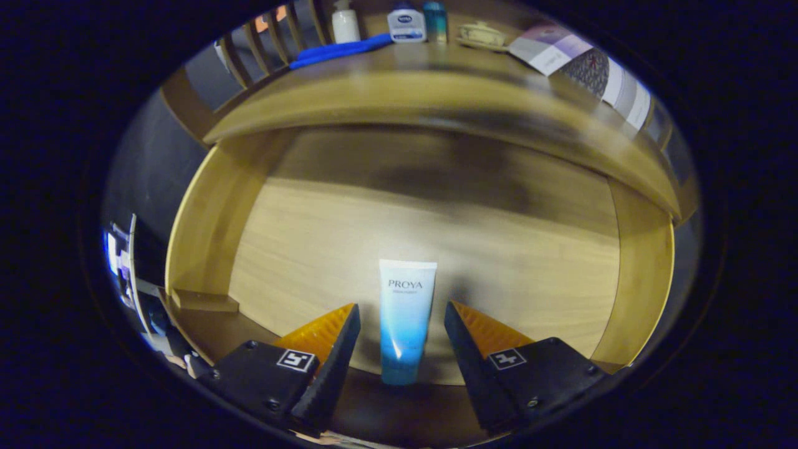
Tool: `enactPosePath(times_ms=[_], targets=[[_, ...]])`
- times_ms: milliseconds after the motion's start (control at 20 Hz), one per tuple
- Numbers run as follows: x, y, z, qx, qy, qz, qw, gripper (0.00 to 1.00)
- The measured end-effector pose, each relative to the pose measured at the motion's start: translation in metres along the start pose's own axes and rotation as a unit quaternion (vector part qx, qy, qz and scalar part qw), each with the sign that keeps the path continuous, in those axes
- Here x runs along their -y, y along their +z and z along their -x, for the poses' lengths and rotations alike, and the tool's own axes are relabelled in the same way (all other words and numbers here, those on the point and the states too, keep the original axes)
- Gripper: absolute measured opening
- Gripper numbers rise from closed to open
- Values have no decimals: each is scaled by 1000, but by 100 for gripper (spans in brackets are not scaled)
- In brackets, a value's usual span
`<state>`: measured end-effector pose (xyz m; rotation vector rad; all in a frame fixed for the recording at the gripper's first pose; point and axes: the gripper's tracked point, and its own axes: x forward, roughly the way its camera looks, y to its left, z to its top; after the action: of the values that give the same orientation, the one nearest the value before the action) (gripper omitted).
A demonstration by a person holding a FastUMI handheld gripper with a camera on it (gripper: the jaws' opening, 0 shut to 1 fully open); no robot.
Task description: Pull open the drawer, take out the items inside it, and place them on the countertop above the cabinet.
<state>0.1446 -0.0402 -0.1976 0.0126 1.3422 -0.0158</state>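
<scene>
Here, the gripper (402, 321) hangs over the open wooden drawer (206, 212), fingers apart, flanking without touching a white-and-blue cosmetic tube (405, 318) lying on the drawer floor, its crimped end toward twelve o'clock. Beyond, at twelve o'clock, the countertop (399, 75) holds bottles.

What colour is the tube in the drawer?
White fading to blue, seen in the gripper view: the tube lies between the open gripper fingers.
</scene>
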Motion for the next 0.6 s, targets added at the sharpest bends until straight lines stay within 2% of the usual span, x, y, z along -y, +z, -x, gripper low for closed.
enactPosePath(times_ms=[100, 200, 300, 600], targets=[[3, -5, -6, -26, -9, -10, 1000, 86], [7, 2, -8, -17, -23, -7, 1000, 84], [7, 2, -8, -28, -31, -1, 999, 72], [6, -1, -8, -11, -49, -7, 999, 56]])
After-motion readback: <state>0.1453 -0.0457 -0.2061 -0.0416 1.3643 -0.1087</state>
